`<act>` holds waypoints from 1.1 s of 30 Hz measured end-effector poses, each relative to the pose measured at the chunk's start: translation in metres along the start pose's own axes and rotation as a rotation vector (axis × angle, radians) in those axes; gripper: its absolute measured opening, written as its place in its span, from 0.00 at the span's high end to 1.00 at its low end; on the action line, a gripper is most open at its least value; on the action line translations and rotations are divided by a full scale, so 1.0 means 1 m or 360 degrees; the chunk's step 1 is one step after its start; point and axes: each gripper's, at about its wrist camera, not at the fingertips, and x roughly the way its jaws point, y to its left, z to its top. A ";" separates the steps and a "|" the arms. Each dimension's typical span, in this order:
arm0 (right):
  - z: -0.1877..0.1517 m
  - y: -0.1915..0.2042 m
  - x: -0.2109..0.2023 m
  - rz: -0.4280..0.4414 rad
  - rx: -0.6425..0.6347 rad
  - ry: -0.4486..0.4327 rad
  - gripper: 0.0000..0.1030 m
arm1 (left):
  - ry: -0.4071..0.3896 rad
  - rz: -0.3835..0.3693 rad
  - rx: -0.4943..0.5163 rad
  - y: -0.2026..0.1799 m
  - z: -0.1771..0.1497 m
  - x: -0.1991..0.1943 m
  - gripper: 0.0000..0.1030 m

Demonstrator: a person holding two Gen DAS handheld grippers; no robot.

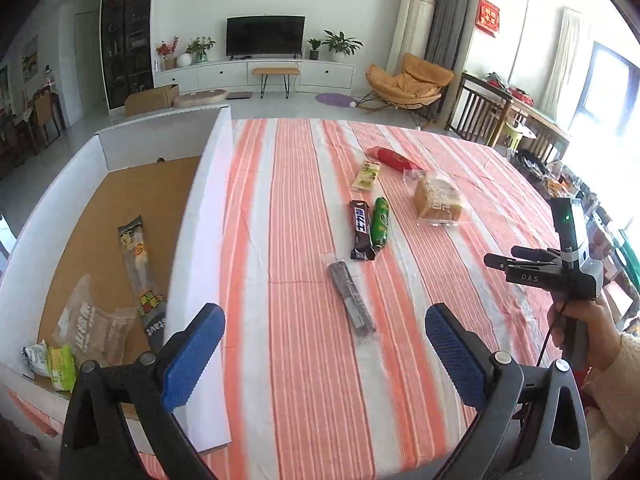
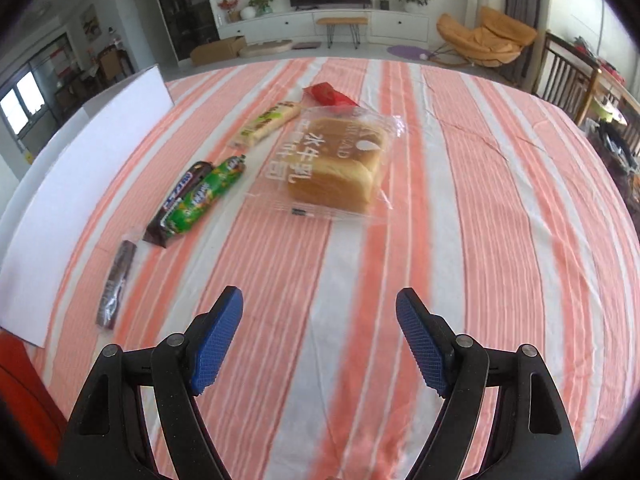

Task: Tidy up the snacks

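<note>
Snacks lie on striped cloth: bread, green pack touching dark bar. Box at left holds several packets. Left gripper and right gripper gape wide, gripping nothing.

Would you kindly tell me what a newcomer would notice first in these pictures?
The orange-striped tablecloth dominates both views, with a bagged bread loaf near its middle. Left of it, a row of snack bars runs alongside the cardboard box. Both the left gripper and right gripper are open.
</note>
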 end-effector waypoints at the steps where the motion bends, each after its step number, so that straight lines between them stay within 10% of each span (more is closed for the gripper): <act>1: -0.006 -0.012 0.001 -0.0051 0.0022 -0.0011 0.21 | 0.0050 0.0007 0.0031 -0.012 -0.004 0.015 0.03; 11: -0.029 -0.044 0.005 -0.0155 0.0108 -0.0086 0.20 | 0.0283 0.0257 -0.0003 -0.029 -0.036 0.117 0.01; 33: -0.032 -0.041 0.016 -0.0138 0.0101 -0.0063 0.09 | 0.0137 0.0284 -0.0085 -0.008 -0.008 0.144 0.00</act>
